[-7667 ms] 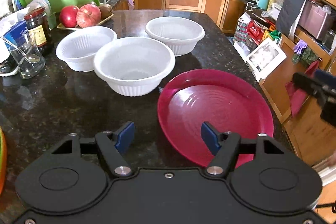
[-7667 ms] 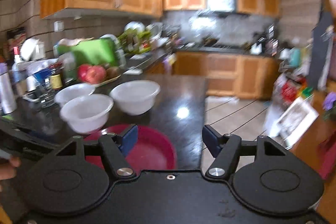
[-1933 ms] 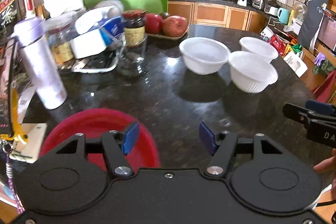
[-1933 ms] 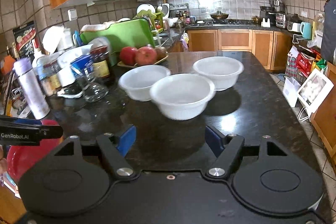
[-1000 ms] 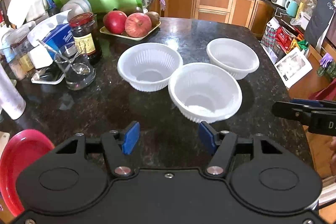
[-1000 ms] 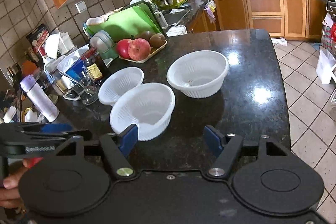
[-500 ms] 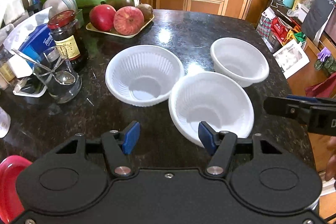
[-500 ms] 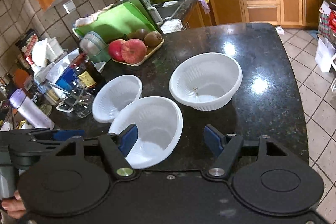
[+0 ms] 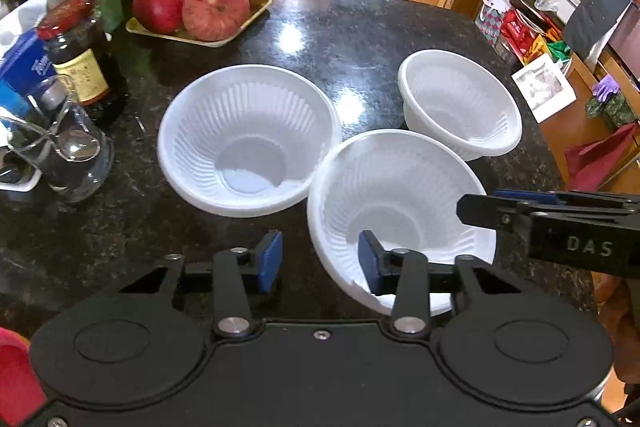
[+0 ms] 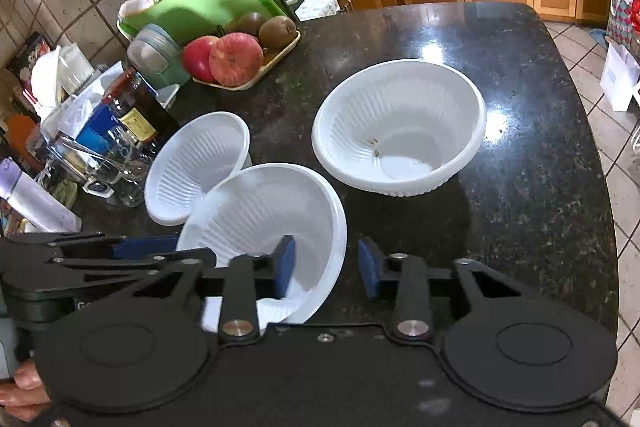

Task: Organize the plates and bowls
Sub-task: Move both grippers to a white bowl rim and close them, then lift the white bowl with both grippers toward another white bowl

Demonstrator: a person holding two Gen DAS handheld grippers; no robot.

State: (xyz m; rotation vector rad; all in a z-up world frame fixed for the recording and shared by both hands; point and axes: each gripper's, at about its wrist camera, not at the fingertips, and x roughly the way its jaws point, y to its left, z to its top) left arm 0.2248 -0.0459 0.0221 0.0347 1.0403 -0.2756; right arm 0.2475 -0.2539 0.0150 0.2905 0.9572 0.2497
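At the near rim of the closest white bowl (image 9: 400, 203), the left gripper (image 9: 320, 263) straddles the wall, one pad inside and one outside, jaws just closing but with a gap showing, so not yet clenched. The right gripper (image 10: 326, 267) straddles the same bowl's opposite rim likewise, also just narrowing and not visibly pinching. Just beyond this bowl, touching its rim, sits a second bowl (image 9: 248, 143); a third bowl (image 9: 460, 107) stands near it on the other side. The red plate (image 9: 16, 379) lies well behind, at the counter (image 9: 360, 27) edge. The step looks like seizing the nearest bowl for stacking; next, both grips must close fully, then lift it level into a neighbour.
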